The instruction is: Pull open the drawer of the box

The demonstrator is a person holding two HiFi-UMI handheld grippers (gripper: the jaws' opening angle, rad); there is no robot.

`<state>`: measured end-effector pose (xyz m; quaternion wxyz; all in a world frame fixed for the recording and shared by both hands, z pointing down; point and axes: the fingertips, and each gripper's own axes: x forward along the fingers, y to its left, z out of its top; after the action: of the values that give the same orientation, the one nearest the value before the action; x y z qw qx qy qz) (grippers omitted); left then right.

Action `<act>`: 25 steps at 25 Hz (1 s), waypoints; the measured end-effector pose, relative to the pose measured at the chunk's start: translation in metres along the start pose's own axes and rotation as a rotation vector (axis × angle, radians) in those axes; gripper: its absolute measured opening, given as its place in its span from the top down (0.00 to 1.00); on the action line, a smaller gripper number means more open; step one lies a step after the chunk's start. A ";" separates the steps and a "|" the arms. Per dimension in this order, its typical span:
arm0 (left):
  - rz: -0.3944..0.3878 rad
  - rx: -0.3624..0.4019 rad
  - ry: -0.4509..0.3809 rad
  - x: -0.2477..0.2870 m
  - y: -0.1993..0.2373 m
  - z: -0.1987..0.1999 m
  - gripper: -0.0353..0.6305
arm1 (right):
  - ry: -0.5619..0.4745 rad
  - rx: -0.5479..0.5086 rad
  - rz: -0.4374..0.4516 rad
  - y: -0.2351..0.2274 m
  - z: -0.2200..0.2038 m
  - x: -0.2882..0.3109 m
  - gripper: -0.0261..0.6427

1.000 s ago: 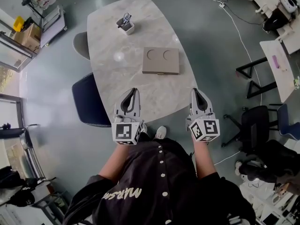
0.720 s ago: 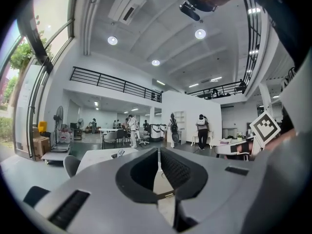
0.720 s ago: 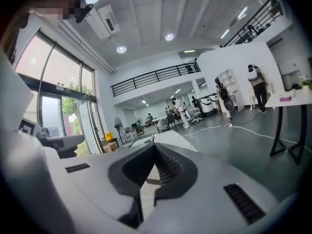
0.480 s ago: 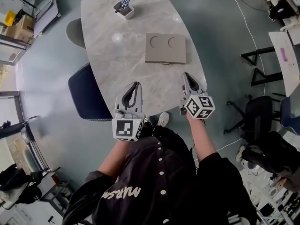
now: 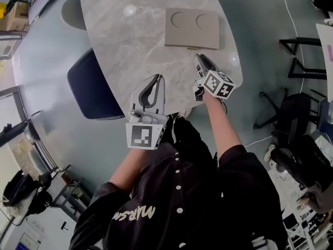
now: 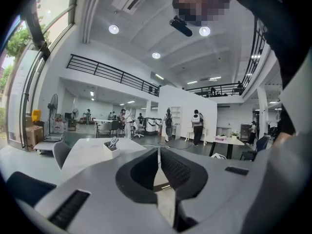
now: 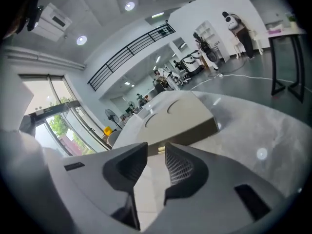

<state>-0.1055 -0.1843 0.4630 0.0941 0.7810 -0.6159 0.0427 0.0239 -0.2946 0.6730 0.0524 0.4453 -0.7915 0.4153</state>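
Note:
The box (image 5: 192, 28) is flat and taupe, with two round recesses in its lid, and lies on the marble table (image 5: 130, 46). A small brass handle (image 5: 191, 48) sits on the near side of the box, and its drawer is closed. My right gripper (image 5: 200, 58) hovers just short of that handle. Its jaws are opening, and nothing is between them. From the right gripper view, the box (image 7: 180, 118) fills the space just beyond the right gripper (image 7: 156, 150). My left gripper (image 5: 158, 78) hangs over the table's near edge, shut and empty, with its tips meeting in the left gripper view (image 6: 159, 152).
A white pen cup (image 6: 111, 146) with scissors stands at the table's far end. A dark blue chair (image 5: 91, 90) and a grey chair (image 5: 73, 12) are at the left side. A black office chair (image 5: 291, 113) and black desk legs (image 5: 299, 46) stand to the right.
My right gripper has moved forward over the table to the box's near side. The left gripper has stayed by the table's near edge. The head view has shifted, so the box lies nearer.

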 end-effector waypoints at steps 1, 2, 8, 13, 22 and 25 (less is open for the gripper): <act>-0.002 0.004 0.001 0.000 0.001 -0.002 0.91 | 0.002 0.032 -0.007 -0.004 -0.003 0.006 0.82; -0.004 0.004 0.012 0.000 0.001 -0.005 0.91 | 0.003 0.070 -0.010 -0.008 -0.007 0.012 0.80; -0.008 -0.032 0.043 -0.001 0.009 -0.020 0.91 | -0.016 0.302 0.023 -0.013 -0.018 0.036 0.79; -0.019 -0.046 0.064 -0.002 0.009 -0.031 0.91 | -0.040 0.459 0.025 -0.020 -0.017 0.046 0.81; -0.024 -0.062 0.082 -0.002 0.008 -0.041 0.91 | -0.046 0.651 0.028 -0.031 -0.019 0.056 0.91; -0.028 -0.064 0.088 -0.001 0.006 -0.043 0.91 | -0.056 0.684 0.038 -0.033 -0.017 0.057 0.92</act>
<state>-0.1092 -0.1764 0.5052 0.1465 0.7835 -0.6013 0.0561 0.0092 -0.3286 0.7300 -0.1295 0.4333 -0.6156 0.6454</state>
